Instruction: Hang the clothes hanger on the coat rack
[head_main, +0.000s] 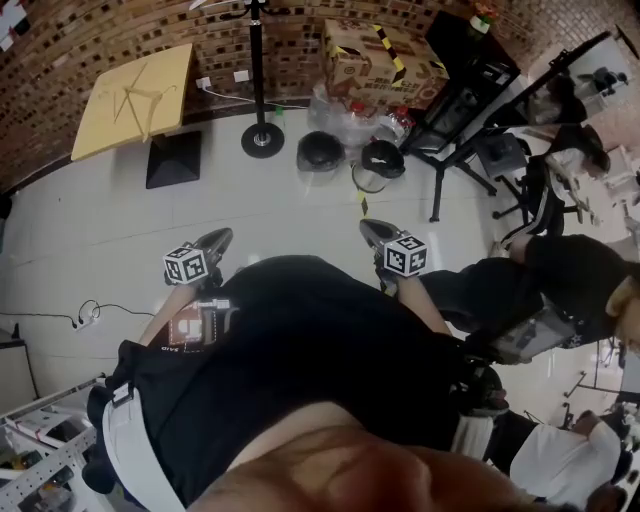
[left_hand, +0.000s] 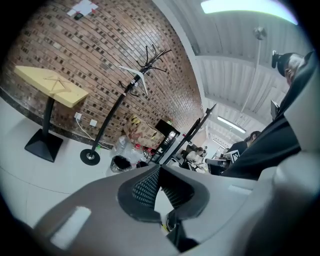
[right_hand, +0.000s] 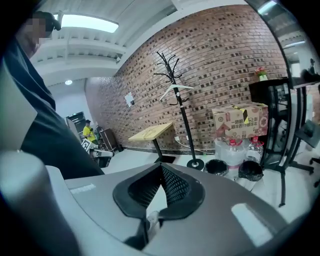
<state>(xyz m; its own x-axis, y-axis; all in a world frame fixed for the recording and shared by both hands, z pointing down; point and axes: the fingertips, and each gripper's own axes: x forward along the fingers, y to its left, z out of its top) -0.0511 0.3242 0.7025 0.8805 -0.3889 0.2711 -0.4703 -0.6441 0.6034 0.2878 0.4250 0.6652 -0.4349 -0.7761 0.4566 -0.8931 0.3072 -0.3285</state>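
Note:
The black coat rack (head_main: 256, 60) stands by the brick wall on a round base (head_main: 262, 140). A white clothes hanger (left_hand: 136, 76) hangs from the hooks of the coat rack (left_hand: 120, 100); the right gripper view also shows this hanger (right_hand: 175, 90) on the rack (right_hand: 181, 115). A pale wooden hanger (head_main: 140, 100) lies on the yellow table (head_main: 100, 125). My left gripper (head_main: 215, 240) and right gripper (head_main: 375, 232) are held close to the body, far from the rack. The left gripper (left_hand: 159, 169) is shut on nothing. The right gripper (right_hand: 161, 167) is shut and empty too.
Right of the rack stand a cardboard box (head_main: 372, 55), bagged bottles (head_main: 360, 115) and two black bins (head_main: 320, 150). A black frame stand (head_main: 460, 110) and seated people (head_main: 560, 270) fill the right. A cable (head_main: 90, 312) lies on the floor at left.

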